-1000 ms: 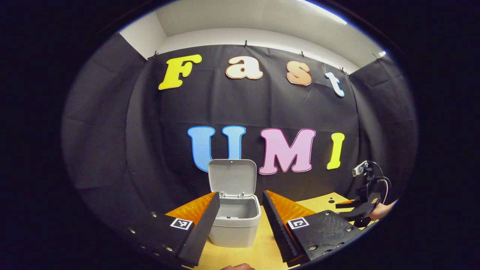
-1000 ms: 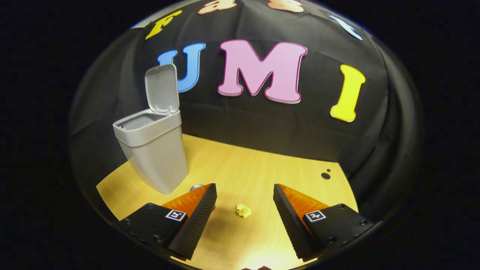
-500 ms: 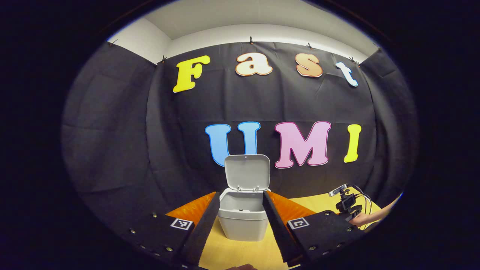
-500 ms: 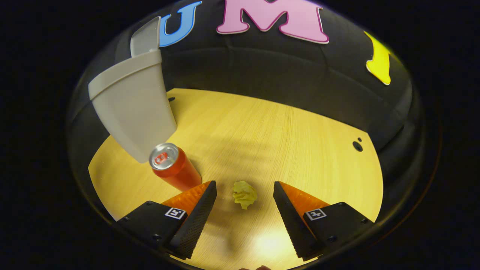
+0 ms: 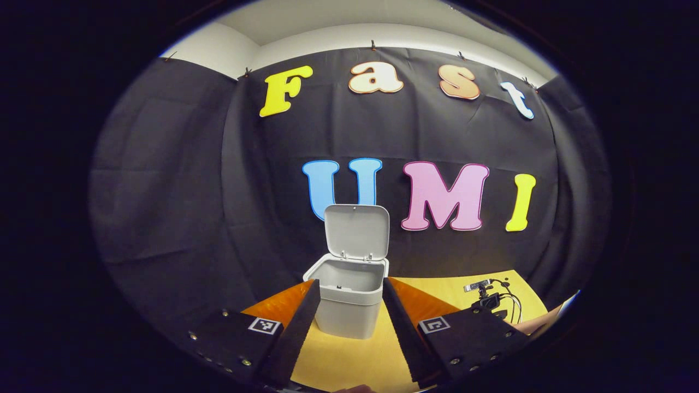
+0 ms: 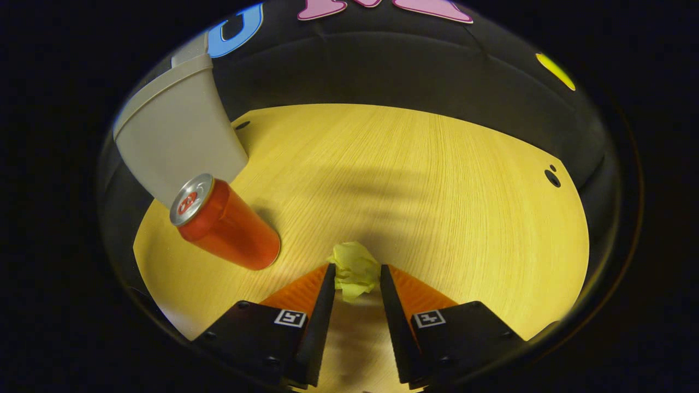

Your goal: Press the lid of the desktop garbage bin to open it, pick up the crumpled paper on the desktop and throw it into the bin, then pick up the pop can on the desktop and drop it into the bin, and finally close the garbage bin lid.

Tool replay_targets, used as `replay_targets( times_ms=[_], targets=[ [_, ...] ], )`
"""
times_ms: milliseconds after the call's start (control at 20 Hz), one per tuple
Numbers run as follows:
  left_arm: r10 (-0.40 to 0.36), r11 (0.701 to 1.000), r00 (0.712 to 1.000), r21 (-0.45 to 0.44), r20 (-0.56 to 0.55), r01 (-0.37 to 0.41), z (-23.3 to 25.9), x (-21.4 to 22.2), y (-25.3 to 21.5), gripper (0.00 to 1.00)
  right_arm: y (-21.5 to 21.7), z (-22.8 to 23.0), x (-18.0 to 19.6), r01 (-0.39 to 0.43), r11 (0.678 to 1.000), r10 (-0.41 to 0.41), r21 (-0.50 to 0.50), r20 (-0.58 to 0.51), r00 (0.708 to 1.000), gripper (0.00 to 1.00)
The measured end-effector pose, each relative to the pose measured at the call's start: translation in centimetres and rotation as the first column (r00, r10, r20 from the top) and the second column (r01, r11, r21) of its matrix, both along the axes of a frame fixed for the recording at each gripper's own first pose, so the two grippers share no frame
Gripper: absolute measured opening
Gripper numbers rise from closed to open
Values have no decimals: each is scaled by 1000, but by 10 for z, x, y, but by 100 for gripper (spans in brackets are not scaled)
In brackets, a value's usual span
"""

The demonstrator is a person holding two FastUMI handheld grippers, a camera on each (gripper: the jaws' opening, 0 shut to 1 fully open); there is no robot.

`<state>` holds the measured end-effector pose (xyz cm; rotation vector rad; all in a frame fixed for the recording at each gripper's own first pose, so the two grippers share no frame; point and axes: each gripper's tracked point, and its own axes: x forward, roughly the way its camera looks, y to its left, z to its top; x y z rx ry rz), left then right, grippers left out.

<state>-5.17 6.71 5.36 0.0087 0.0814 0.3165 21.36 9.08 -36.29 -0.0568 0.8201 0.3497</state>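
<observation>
Left gripper view looks level across the yellow wooden bench (image 5: 349, 360) toward the grey plastic bin with raised lid (image 5: 349, 297), near, straight ahead. Right gripper view tilts steeply down, close over the bench (image 6: 437, 180); the same bin (image 6: 175, 147) sits at its upper left, shared by both

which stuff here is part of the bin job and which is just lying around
Job:
- garbage bin, lid up
- crumpled paper, between right tongs
- pop can, upright

Lying about:
- table holes
- black cloth wall
</observation>
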Motion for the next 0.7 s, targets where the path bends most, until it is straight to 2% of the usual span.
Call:
replay_targets(
  times_ms=[100, 150, 200, 250, 400, 450, 600, 700],
  targets=[
    [-18, 1000, 1000, 19, 16, 17, 9, 1, 1, 77, 1, 2, 3, 8, 1000, -8, 12, 4, 1000, 57],
    [-31, 999, 999, 23, 17, 31, 10, 3, 1, 77, 0, 5, 6, 16, 1000, -17, 15, 15, 1000, 34],
    [-47, 999, 999, 25, 19, 47, 9, 5, 1, 77, -3, 9, 6, 30, 1000, -30, 6, 26, 999, 43],
    [-67, 997, 998, 29, 20, 67, 11, 7, 2, 77, -4, 13, 4, 33, 999, -33, 3, 35, 999, 28],
    [-103, 993, 994, 59, 30, 101, 16, 8, 13, 77, -9, 37, -2, 53, 999, -54, 6, 85, 995, 34],
    [-114, 992, 993, 64, 41, 111, 20, 8, 16, 77, -10, 50, -5, 59, 998, -60, 14, 103, 993, 19],
    [-147, 988, 988, 46, 57, 144, 16, 8, 24, 77, -5, 101, -14, 58, 996, -70, 68, 191, 979, 19],
    [-156, 988, 986, 16, 57, 155, 10, 9, 31, 77, 5, 149, -22, 19, 995, -46, 98, 279, 959, 19]
  ],
)
